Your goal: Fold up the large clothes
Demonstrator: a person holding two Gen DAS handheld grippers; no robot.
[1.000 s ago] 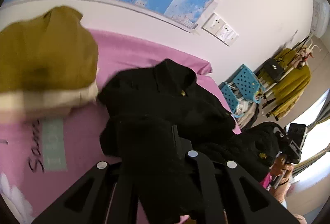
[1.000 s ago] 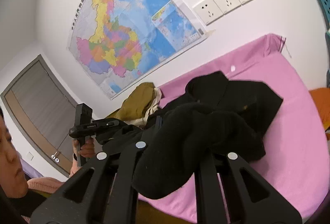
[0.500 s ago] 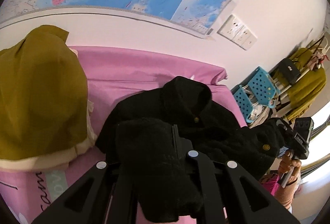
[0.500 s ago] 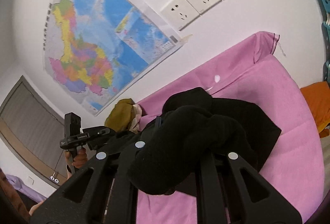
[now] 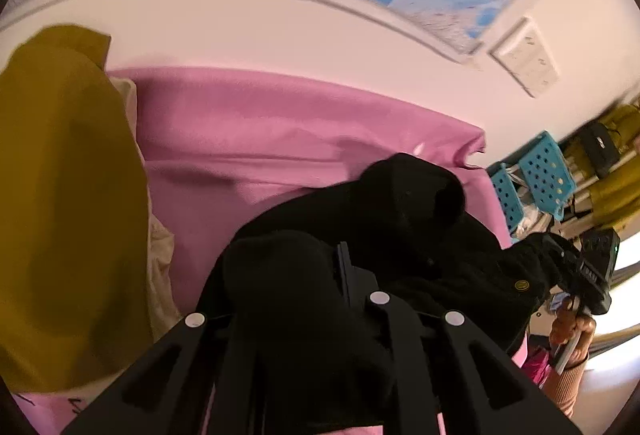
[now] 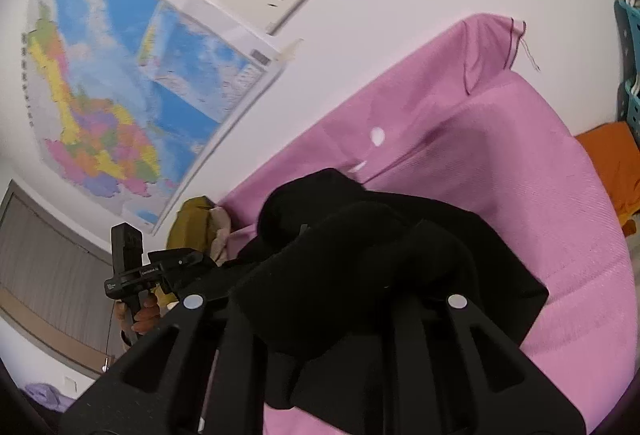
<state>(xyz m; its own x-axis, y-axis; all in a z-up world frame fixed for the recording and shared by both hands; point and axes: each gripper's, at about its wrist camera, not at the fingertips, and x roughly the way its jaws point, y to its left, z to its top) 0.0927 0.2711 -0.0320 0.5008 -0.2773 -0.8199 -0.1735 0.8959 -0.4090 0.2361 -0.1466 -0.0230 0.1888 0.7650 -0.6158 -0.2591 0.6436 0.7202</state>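
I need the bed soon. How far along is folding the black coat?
Done: the mustard garment sits folded aside. In hand: both grippers, left gripper and right gripper, grip the black coat, carrying its lower part toward the collar, jaws just opening. Left: lay flat, release.

Black coat: thick matt cloth, fuzzy nap, w/ glossy gold button.
Pink bedsheet: smooth matt woven cloth.
Mustard garment: soft matt cloth, cream lining.
Wall map: glossy paper.
Grippers' fingers: matt black plastic.
Blue baskets: perforated plastic.
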